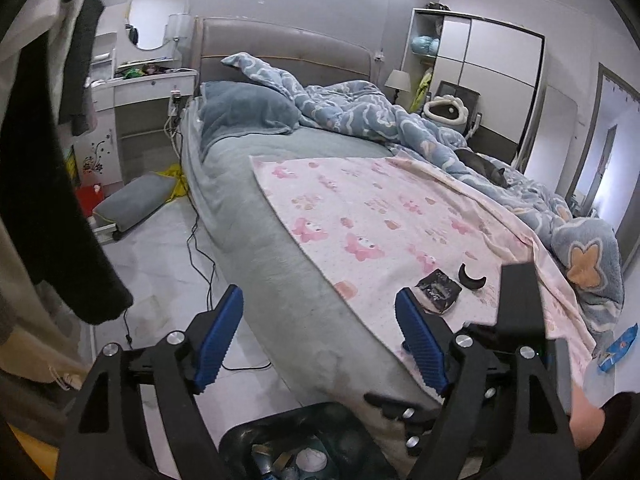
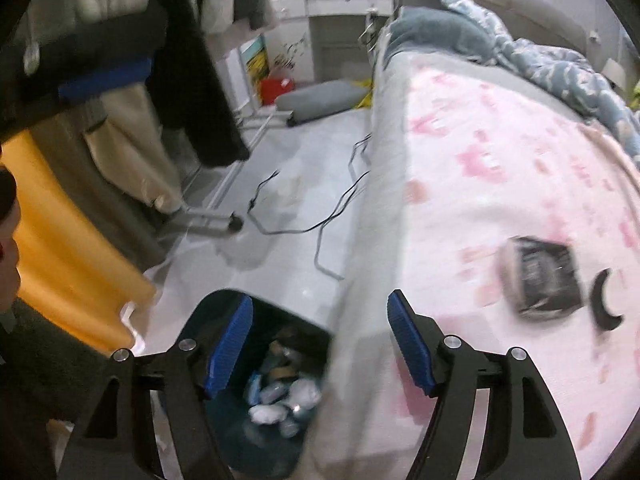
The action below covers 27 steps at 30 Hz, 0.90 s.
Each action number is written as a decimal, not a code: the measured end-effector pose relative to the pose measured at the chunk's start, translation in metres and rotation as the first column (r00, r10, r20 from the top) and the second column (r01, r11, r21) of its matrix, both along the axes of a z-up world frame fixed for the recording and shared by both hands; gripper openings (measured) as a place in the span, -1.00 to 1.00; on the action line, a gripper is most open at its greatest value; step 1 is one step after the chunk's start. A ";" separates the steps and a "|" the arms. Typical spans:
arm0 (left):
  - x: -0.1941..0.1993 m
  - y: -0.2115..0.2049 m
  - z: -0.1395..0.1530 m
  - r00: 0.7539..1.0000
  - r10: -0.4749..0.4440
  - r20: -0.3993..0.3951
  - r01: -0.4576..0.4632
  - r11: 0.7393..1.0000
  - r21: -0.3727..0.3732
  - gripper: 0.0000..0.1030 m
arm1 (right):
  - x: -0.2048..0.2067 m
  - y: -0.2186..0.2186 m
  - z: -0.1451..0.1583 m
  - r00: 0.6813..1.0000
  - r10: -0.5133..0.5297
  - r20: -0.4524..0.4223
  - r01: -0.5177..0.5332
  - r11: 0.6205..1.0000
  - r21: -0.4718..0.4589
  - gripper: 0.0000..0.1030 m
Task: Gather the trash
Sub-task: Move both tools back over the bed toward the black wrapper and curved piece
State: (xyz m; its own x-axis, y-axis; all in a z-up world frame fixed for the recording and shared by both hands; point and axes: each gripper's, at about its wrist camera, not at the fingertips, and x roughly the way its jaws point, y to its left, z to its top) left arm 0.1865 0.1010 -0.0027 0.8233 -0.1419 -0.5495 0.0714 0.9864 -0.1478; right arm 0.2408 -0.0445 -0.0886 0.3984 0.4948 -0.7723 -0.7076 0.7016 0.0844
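A dark wrapper [image 1: 438, 291] lies flat on the pink sheet [image 1: 360, 208] near the foot corner of the bed [image 1: 256, 200], with a black crescent piece [image 1: 472, 279] just beside it, not touching. In the right wrist view the same wrapper [image 2: 542, 278] and crescent [image 2: 604, 302] are blurred. A blue packet [image 1: 618, 347] sits lower at the right edge of the left view; what it rests on I cannot tell.

On the floor against the bed's side stands a dark bin [image 2: 224, 308], holding crumpled white and blue trash [image 2: 280, 396]. It also shows at the bottom of the left view [image 1: 240, 436].

The left gripper [image 1: 320, 338] has its blue pads spread apart with nothing between them, above the bed's edge. The right gripper [image 2: 320, 344] likewise stands apart and empty, above the bin and the mattress edge. The right gripper's black body [image 1: 520, 304] shows in the left view, near the wrapper.

Farther off, a blue quilt [image 1: 400, 120] is bunched along the far side, and a grey pillow [image 1: 244, 108] lies by the headboard. Black cables [image 2: 328, 208] trail over the pale floor [image 2: 280, 160], and dark clothes [image 1: 48, 160] hang on the left.
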 end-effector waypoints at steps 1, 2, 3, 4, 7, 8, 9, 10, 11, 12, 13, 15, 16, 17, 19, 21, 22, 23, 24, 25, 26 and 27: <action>0.004 -0.005 -0.001 1.000 -0.009 -0.002 0.009 1.000 0.006 0.59 | 0.003 -0.005 0.003 1.000 -0.006 0.006 0.006 1.000 0.002 0.38; 0.008 -0.009 -0.002 1.000 -0.014 -0.004 0.014 1.000 0.012 0.61 | 0.006 -0.009 0.006 1.000 -0.011 0.015 0.011 1.000 0.004 0.38; 0.012 -0.013 -0.002 1.000 -0.019 -0.007 0.019 1.000 0.016 0.63 | 0.011 -0.015 0.009 0.999 -0.022 0.032 0.022 1.000 0.004 0.38; 0.014 -0.016 -0.003 1.000 -0.023 -0.010 0.023 1.000 0.017 0.65 | 0.015 -0.020 0.011 0.999 -0.029 0.041 0.029 1.000 0.003 0.38; 0.025 -0.026 -0.004 0.999 -0.039 -0.016 0.040 0.999 0.018 0.69 | 0.026 -0.038 0.017 0.996 -0.059 0.065 0.058 0.998 0.010 0.38; 0.028 -0.029 -0.004 0.999 -0.046 -0.017 0.047 0.999 0.018 0.71 | 0.029 -0.045 0.018 0.995 -0.070 0.070 0.069 0.997 0.015 0.38; 0.032 -0.034 -0.004 0.998 -0.058 -0.018 0.059 0.998 0.017 0.72 | 0.033 -0.050 0.019 0.994 -0.079 0.074 0.077 0.997 0.018 0.38; 0.035 -0.038 -0.004 0.997 -0.069 -0.018 0.069 0.997 0.019 0.74 | 0.037 -0.056 0.020 0.993 -0.091 0.082 0.089 0.996 0.020 0.38; 0.037 -0.041 -0.004 0.997 -0.076 -0.016 0.076 0.997 0.020 0.75 | 0.040 -0.062 0.021 0.991 -0.101 0.088 0.099 0.995 0.022 0.38; 0.041 -0.047 -0.005 0.996 -0.089 -0.014 0.090 0.996 0.022 0.78 | 0.043 -0.067 0.022 0.990 -0.109 0.092 0.108 0.994 0.023 0.38; 0.044 -0.052 -0.005 0.995 -0.104 -0.013 0.104 0.994 0.026 0.80 | 0.047 -0.074 0.023 0.988 -0.120 0.096 0.118 0.993 0.026 0.38; 0.048 -0.060 -0.006 0.993 -0.117 -0.007 0.117 0.992 0.042 0.80 | 0.057 -0.087 0.024 0.984 -0.143 0.105 0.141 0.990 0.028 0.38; 0.050 -0.064 -0.007 0.992 -0.126 -0.005 0.126 0.991 0.047 0.80 | 0.060 -0.092 0.024 0.983 -0.149 0.105 0.147 0.989 0.029 0.38; 0.053 -0.069 -0.009 0.991 -0.136 -0.006 0.136 0.989 0.052 0.81 | 0.063 -0.097 0.025 0.982 -0.157 0.106 0.155 0.987 0.030 0.38; 0.058 -0.075 -0.011 0.990 -0.144 -0.009 0.144 0.988 0.061 0.81 | 0.071 -0.110 0.027 0.977 -0.177 0.116 0.175 0.984 0.028 0.38; 0.065 -0.081 -0.014 0.989 -0.148 -0.013 0.149 0.986 0.069 0.81 | 0.076 -0.119 0.027 0.974 -0.193 0.118 0.190 0.981 0.031 0.38; 0.068 -0.083 -0.015 0.989 -0.150 -0.016 0.151 0.986 0.071 0.82 | 0.080 -0.125 0.026 0.972 -0.205 0.118 0.203 0.979 0.034 0.38; 0.072 -0.086 -0.017 0.988 -0.153 -0.020 0.154 0.985 0.075 0.82 | 0.082 -0.130 0.026 0.970 -0.214 0.118 0.211 0.977 0.036 0.38; 0.074 -0.088 -0.018 0.988 -0.154 -0.022 0.155 0.985 0.080 0.83 | 0.086 -0.136 0.025 0.968 -0.222 0.119 0.219 0.975 0.035 0.38; 0.078 -0.091 -0.020 0.987 -0.157 -0.026 0.158 0.984 0.083 0.83 | 0.087 -0.139 0.023 0.967 -0.225 0.119 0.223 0.974 0.032 0.38; 0.080 -0.093 -0.021 0.987 -0.160 -0.030 0.162 0.983 0.084 0.83 | 0.089 -0.143 0.022 0.966 -0.229 0.118 0.228 0.973 0.025 0.38; 0.082 -0.094 -0.022 0.986 -0.161 -0.032 0.163 0.983 0.086 0.83 | 0.092 -0.146 0.020 0.966 -0.232 0.114 0.231 0.973 0.020 0.38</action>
State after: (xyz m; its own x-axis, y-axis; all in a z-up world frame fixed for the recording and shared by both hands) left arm 0.2683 0.0074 -0.0248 0.7794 -0.2227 -0.5857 0.2291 0.9713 -0.0644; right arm 0.3324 -0.1905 -0.0688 0.5882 0.3839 -0.7118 -0.5312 0.8471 0.0179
